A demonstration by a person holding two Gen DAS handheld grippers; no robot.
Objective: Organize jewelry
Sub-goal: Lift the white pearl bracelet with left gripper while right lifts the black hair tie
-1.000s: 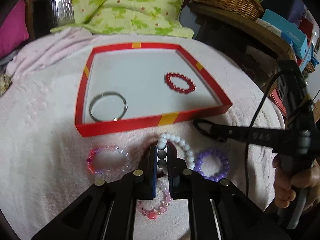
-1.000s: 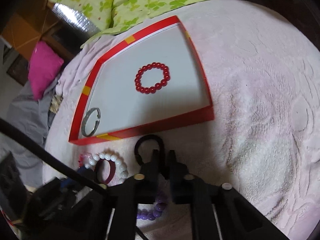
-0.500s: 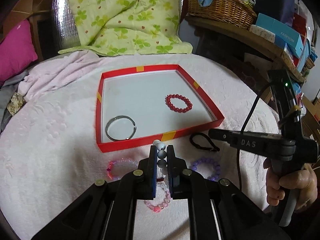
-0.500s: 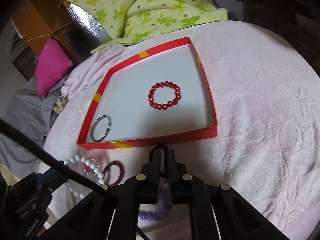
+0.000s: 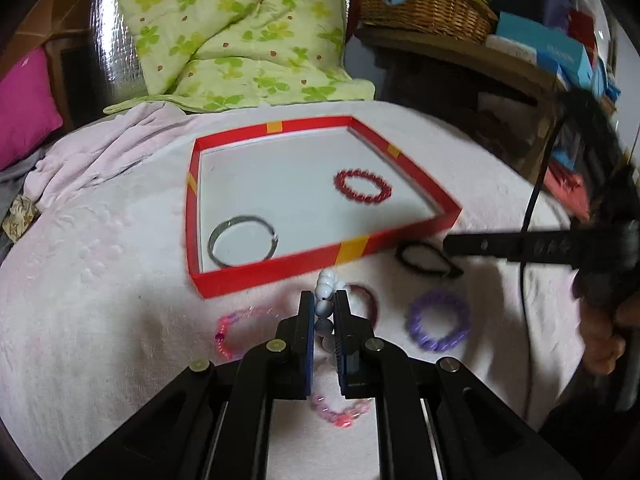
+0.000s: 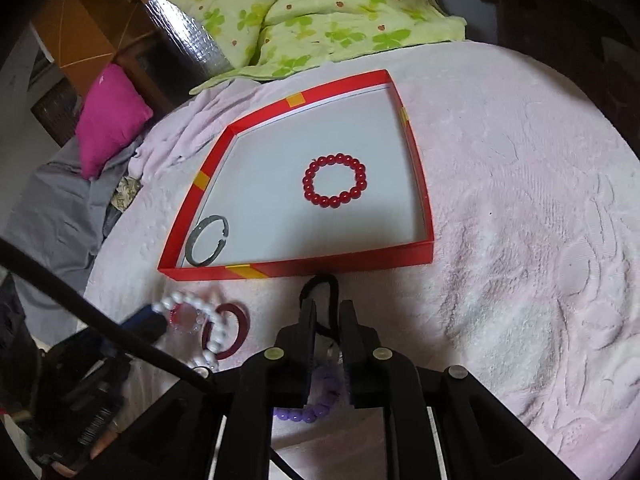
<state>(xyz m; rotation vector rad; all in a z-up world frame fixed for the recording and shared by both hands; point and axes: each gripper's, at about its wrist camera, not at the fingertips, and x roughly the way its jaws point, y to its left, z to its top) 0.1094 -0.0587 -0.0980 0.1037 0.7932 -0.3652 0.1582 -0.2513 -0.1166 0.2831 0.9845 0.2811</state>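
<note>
My left gripper (image 5: 322,308) is shut on a white bead bracelet (image 5: 328,280), held just above the pink cloth in front of the red tray (image 5: 280,270). The right wrist view shows that bracelet (image 6: 208,316) dangling from it at lower left. My right gripper (image 6: 327,312) has its jaws opening, with a black band (image 6: 320,290) standing between them and a gap showing beside it. In the tray (image 6: 328,266) lie a red bead bracelet (image 6: 335,181) and a silver bangle (image 6: 206,241). A dark red bangle (image 5: 366,300), a purple bracelet (image 5: 438,326) and two pink bracelets (image 5: 234,326) lie on the cloth.
A green patterned quilt (image 5: 240,32) and a magenta cushion (image 5: 24,104) sit behind the tray. Shelves with a wicker basket (image 5: 420,0) and boxes stand at the right. A black cable (image 5: 536,188) hangs by the right gripper. A hand (image 5: 600,344) holds its handle.
Both grippers have drawn back from the tray, the left one with the white bracelet in it. The right jaws, shut on the black band before, now stand slightly apart.
</note>
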